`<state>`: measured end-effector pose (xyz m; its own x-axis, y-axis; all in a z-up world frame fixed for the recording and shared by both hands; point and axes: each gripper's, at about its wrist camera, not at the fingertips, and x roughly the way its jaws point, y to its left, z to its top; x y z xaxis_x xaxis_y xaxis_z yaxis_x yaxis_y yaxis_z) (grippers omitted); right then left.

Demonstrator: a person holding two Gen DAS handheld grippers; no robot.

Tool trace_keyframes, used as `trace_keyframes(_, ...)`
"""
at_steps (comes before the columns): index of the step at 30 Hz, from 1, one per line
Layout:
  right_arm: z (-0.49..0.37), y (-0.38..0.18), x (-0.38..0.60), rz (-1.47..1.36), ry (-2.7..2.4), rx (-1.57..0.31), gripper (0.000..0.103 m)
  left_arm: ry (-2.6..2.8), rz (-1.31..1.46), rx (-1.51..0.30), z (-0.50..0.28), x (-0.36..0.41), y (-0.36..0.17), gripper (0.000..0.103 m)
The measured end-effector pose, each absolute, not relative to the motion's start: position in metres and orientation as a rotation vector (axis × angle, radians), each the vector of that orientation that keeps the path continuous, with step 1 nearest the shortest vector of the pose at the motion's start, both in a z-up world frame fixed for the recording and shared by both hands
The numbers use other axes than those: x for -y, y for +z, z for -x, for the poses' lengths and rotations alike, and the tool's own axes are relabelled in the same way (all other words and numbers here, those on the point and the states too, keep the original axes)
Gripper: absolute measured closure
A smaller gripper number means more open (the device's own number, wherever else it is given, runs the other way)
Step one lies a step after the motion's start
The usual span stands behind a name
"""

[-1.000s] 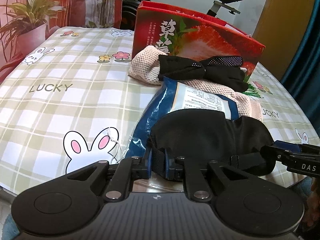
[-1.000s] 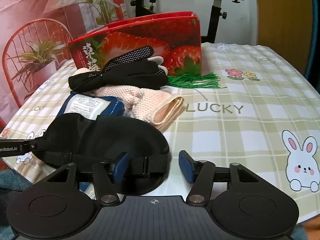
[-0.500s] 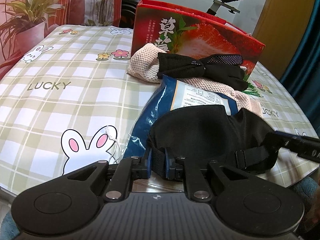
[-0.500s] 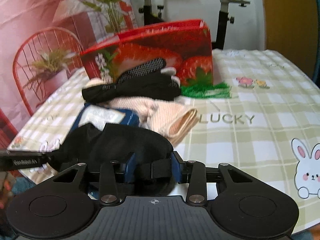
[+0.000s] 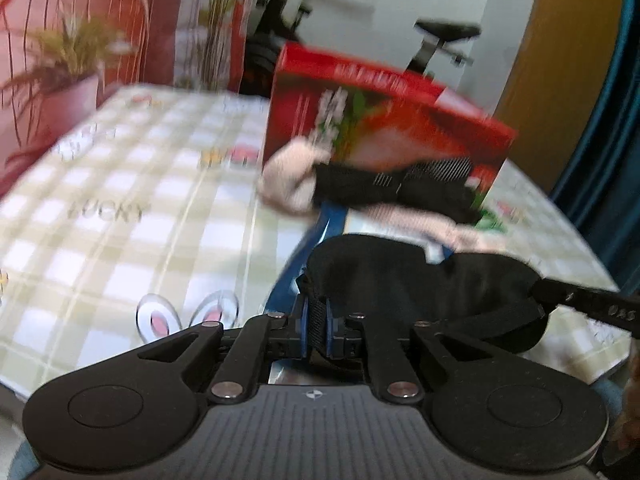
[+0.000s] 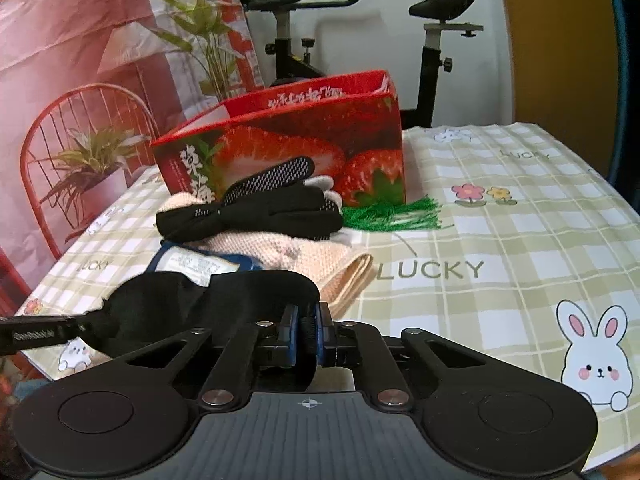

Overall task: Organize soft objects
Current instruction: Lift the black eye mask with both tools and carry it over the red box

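Note:
A black eye mask [image 5: 420, 280] hangs stretched between my two grippers, just above a blue packet [image 6: 192, 264] on the table. My left gripper [image 5: 316, 320] pinches the strap at the mask's left end, its jaws closing tight on it. At the mask's other end my right gripper [image 6: 308, 332] has its jaws closing on the strap, pads pressing it. Each gripper's finger shows in the other view: the right gripper [image 5: 592, 308] and the left gripper [image 6: 36, 334]. Behind lie black gloves [image 6: 260, 208] on a pink knitted cloth [image 6: 288, 252].
An open red strawberry box [image 6: 288, 152] stands behind the pile, with a green tassel [image 6: 392, 216] at its right corner. The checked tablecloth [image 6: 500, 240] stretches to the right. A red chair [image 6: 52, 128] and an exercise bike [image 6: 432, 60] stand beyond the table.
My right gripper's jaws went from wide apart to shut on the mask's strap. The mask has risen a little off the blue packet. The left wrist view has tilted up and blurred.

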<state>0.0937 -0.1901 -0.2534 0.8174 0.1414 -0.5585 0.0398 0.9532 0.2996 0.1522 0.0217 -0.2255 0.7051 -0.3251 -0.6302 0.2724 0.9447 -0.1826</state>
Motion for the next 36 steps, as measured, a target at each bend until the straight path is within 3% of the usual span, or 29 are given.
trace_keyframes(4, -0.094, -0.246, 0.194, -0.315, 0.045, -0.582, 0.095, -0.371, 0.063, -0.650, -0.145, -0.015, -0.216, 0.095)
trace_keyframes(10, -0.094, -0.246, 0.188, -0.307, 0.076, -0.588, 0.095, -0.387, 0.055, -0.724, -0.151, -0.008, -0.230, 0.095)
trace_keyframes(23, -0.100, -0.264, 0.185, -0.329, 0.096, -0.645, 0.084, -0.367, 0.074, -0.806, -0.157, -0.013, -0.244, 0.094)
trace_keyframes(24, -0.101, -0.265, 0.187, -0.333, 0.091, -0.645, 0.085, -0.366, 0.077, -0.809, -0.158, -0.013, -0.245, 0.094)
trace_keyframes(26, -0.102, -0.265, 0.190, -0.339, 0.087, -0.645, 0.096, -0.365, 0.079, -0.799, -0.157, -0.013, -0.244, 0.094)
trace_keyframes(36, -0.101, -0.238, 0.198, -0.328, 0.094, -0.550, 0.098, -0.380, 0.058, -0.638, -0.152, -0.013, -0.207, 0.097)
